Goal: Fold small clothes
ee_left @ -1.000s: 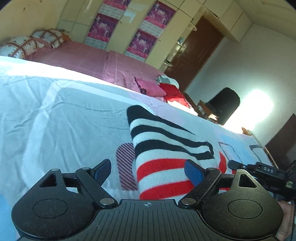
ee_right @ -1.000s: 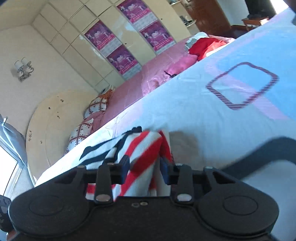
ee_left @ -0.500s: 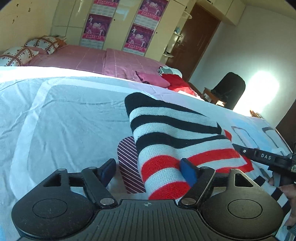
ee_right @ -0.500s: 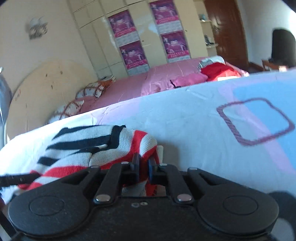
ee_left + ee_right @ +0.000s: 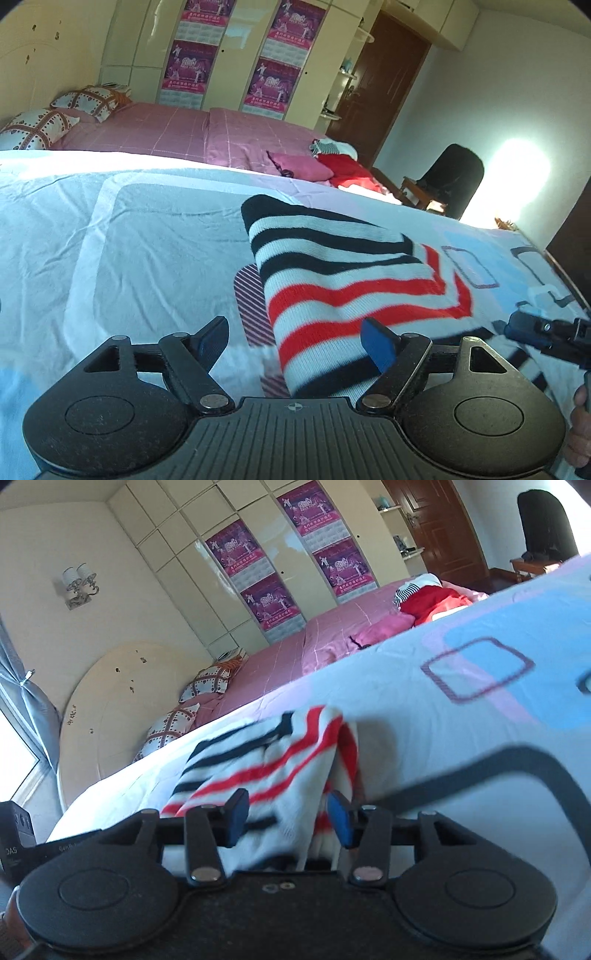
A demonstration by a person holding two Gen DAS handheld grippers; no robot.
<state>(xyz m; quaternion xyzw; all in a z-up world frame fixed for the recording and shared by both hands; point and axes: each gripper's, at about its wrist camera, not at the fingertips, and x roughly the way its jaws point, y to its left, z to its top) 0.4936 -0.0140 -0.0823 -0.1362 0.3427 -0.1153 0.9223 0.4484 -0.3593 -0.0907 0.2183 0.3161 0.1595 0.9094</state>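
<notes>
Two grippers, left (image 5: 293, 341) and right (image 5: 288, 818), sat open around a half-folded striped knit garment (image 5: 354, 280) on the bedsheet (image 5: 147, 240), seemingly needing a fresh grip next.

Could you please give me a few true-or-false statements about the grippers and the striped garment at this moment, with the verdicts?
1. The left gripper has its jaws spread wide. True.
2. The right gripper is clamped shut on the striped garment. False: its jaws stand apart, with the cloth lying loose between them.
3. The striped garment has black, red and white bands. True.
4. The garment lies on the pink bed by the wardrobe. False: it lies on the light blue patterned sheet in front of that bed.
5. Red and pink clothes sit on the far bed. True.
</notes>
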